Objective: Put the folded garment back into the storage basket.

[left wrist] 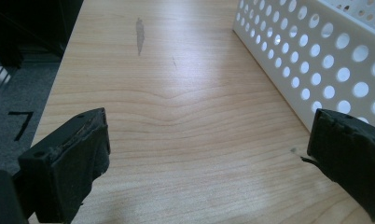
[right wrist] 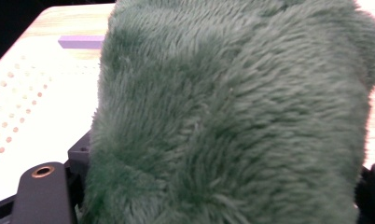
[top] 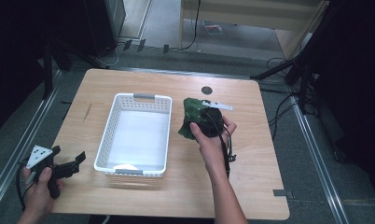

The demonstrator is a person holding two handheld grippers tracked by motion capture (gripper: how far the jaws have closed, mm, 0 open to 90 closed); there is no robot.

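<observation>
Right gripper (top: 195, 122) clamped on a green plush item (top: 191, 113), held just right of the white perforated basket (top: 112, 122), over the bare wooden table (top: 251, 154). The plush looks lifted clear of the tabletop, though the high view is too dim underneath to be certain. In the right gripper view the green fur (right wrist: 232, 116) crowds the lens, with the jaw bases poking out at either side low down: a deep grip, the soft body bunched between the pads rather than pinched at an edge. Likely reason: pile fabric slips, so a full bite keeps it from sagging out.

The basket interior looks bare except for something pale at its near end, which I cannot identify. The plush sits near the basket's right wall, and the likely job is carrying it over that wall and dropping it in.

Right forearm comes up from the bottom edge, angled slightly left, wrist bent so the gripper points forward and away from the person, grey plate on top.

Left gripper (top: 70, 164) parked at the near left corner of the table, hand wrapped around the handle, jaws spread wide with nothing between them. Its own view looks along bare wood toward the basket's left wall (left wrist: 316, 51). It is idle, kept out of the way.
</observation>
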